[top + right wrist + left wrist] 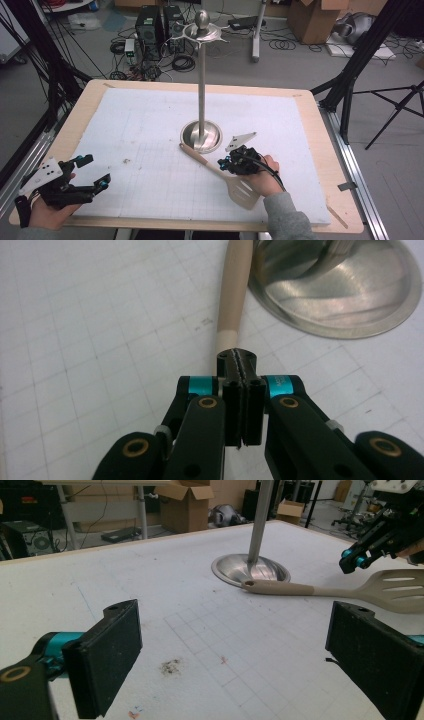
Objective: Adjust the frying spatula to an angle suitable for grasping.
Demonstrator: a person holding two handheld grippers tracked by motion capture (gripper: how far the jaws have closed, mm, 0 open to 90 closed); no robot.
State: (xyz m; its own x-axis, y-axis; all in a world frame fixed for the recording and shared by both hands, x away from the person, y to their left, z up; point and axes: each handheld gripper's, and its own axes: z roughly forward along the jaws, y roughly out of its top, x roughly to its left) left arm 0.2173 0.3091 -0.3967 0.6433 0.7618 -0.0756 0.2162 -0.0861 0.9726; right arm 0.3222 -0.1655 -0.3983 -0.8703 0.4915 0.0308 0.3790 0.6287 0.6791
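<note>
Laboratory or workshop recording space. Plywood table [320, 150] topped with a white gridded mat [150, 130], ringed by black tripod legs [395, 107] and aluminium rails [362, 195]. Grey floor strewn with coiled cables [182, 62], black computer towers [150, 22] and cardboard boxes [312, 17]. More boxes [187, 502] and desk legs [142, 507] beyond the table edge in the left gripper view.

A white gridded mat [150, 130] covers the wooden table [327, 150]; computer towers [150, 22] and cardboard boxes [312, 17] stand beyond.
</note>
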